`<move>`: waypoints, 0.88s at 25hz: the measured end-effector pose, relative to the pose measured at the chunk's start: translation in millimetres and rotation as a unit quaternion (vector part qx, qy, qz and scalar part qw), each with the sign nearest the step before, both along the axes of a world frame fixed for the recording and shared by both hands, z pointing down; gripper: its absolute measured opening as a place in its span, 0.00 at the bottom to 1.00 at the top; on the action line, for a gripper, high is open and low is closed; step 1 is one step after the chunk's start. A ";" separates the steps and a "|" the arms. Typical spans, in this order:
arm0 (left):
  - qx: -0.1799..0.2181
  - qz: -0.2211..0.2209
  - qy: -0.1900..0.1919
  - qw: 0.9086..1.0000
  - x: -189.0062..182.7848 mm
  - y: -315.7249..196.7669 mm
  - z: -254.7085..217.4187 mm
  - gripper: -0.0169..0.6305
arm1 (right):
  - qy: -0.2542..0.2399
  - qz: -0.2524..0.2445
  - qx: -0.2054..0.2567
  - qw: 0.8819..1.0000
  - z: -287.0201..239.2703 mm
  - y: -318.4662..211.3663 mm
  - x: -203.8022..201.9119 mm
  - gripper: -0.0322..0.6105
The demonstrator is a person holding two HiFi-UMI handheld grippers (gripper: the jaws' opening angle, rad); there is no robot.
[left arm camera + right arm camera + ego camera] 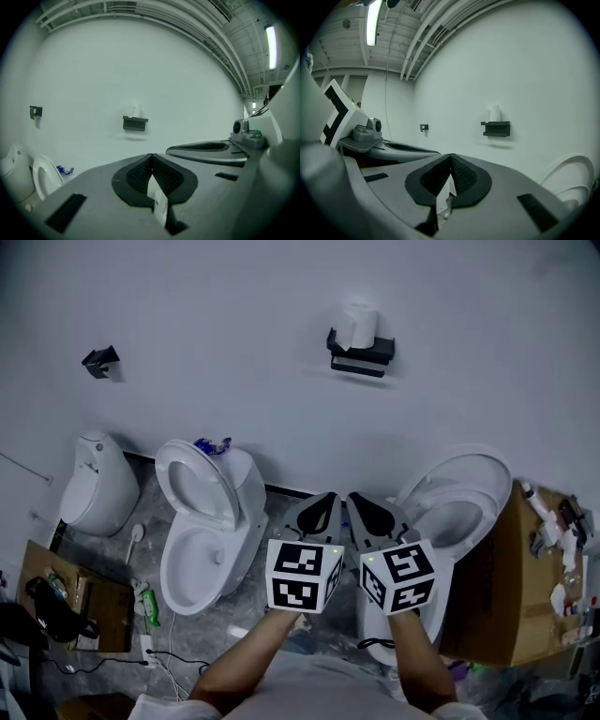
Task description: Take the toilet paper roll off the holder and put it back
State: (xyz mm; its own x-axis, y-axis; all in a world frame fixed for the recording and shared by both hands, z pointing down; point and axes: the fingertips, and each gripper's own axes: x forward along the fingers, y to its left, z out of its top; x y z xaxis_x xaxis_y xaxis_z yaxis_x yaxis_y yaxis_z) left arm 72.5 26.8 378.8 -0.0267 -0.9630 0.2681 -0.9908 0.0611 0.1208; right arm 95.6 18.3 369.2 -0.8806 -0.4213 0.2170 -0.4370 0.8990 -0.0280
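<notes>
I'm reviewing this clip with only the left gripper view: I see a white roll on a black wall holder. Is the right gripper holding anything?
Observer: No. The right gripper view shows the right gripper with jaws shut and nothing between them.
Operator: What's on the floor to its right?
Observer: In the head view, a white toilet with its lid up.
Operator: And beyond that?
Observer: A cardboard box with small items on top.
</notes>
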 end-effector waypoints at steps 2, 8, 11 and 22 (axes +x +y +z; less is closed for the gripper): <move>0.000 0.006 0.002 1.000 -14.2 -6.5 -1.1 0.03 | 0.004 0.005 -0.001 1.000 0.3 -6.2 -13.8 0.05; 0.005 0.026 0.006 1.000 -51.7 -22.3 -7.1 0.03 | 0.010 0.022 0.004 1.000 -6.3 -21.0 -50.7 0.05; 0.006 0.036 0.005 0.999 -67.5 -30.5 -8.9 0.03 | 0.010 0.030 0.006 0.999 -9.0 -28.8 -66.8 0.05; 0.016 0.063 0.005 0.998 -91.6 -59.4 -13.7 0.03 | 0.002 0.055 0.013 0.998 -16.9 -56.0 -92.0 0.05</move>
State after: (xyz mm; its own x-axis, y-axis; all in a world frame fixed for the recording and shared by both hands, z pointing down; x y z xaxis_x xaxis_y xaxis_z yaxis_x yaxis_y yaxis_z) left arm -19.1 -32.6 365.2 0.0966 -0.9666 0.2373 -0.9893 -0.0671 0.1297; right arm 3.6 -37.7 352.3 -0.8273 -0.5215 0.2087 -0.5337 0.8457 -0.0025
